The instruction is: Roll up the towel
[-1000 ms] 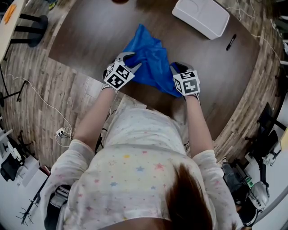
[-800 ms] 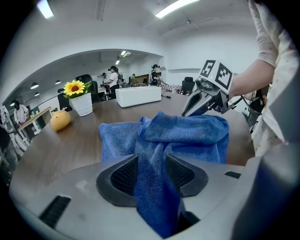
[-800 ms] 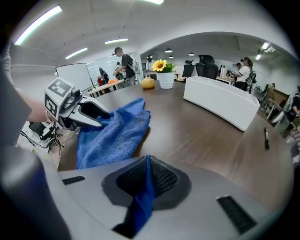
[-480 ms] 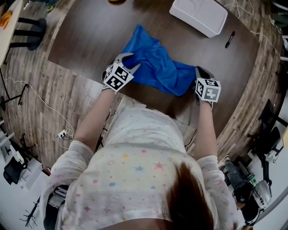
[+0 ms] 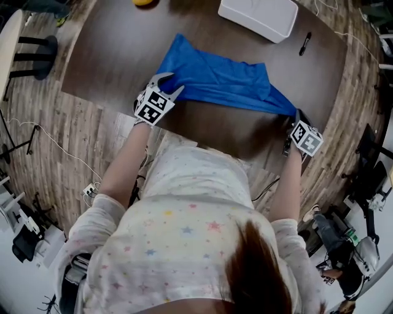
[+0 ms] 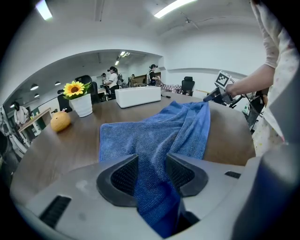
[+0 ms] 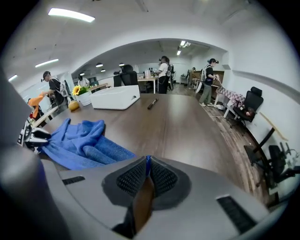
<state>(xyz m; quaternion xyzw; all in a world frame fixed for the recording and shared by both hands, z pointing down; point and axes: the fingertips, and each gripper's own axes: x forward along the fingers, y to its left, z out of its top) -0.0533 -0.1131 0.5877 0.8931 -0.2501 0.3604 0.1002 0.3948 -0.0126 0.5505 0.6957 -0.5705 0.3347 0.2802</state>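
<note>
Towel: a blue towel (image 5: 221,80) lies on the brown desk (image 5: 123,43), pulled out long along the near edge between the two tools. Its far left corner lies flat and the middle is creased into folds.
Left tool: the left tool (image 5: 172,84) sits at the towel's near left end. In the left gripper view the left tool (image 6: 152,173) pinches a bunched thickness of the cloth (image 6: 154,136), which fills the gap between the two pads and runs back into the body.
Right tool: the right tool (image 5: 293,115) is at the towel's right tip, near the right edge of the desk. In the right gripper view its pads are pressed almost together (image 7: 147,164), with only a thin sliver of blue showing at their tips. The rest of the towel (image 7: 79,145) trails off to the left.
Right corner: whether it touches the desk or hangs just above it cannot be told.
Arms: both forearms reach forward from the body, well apart, one to each tool.
White box: a white box (image 5: 258,15) stands at the far side of the desk, apart from the towel.
Pen: a dark pen (image 5: 304,43) lies just right of the box.
Fruit: an orange fruit (image 6: 60,121) rests near the far left of the desk.
Flower: a sunflower in a white pot (image 6: 83,104) stands beside the fruit.
Floor: wooden planks (image 5: 61,122) surround the desk.
</note>
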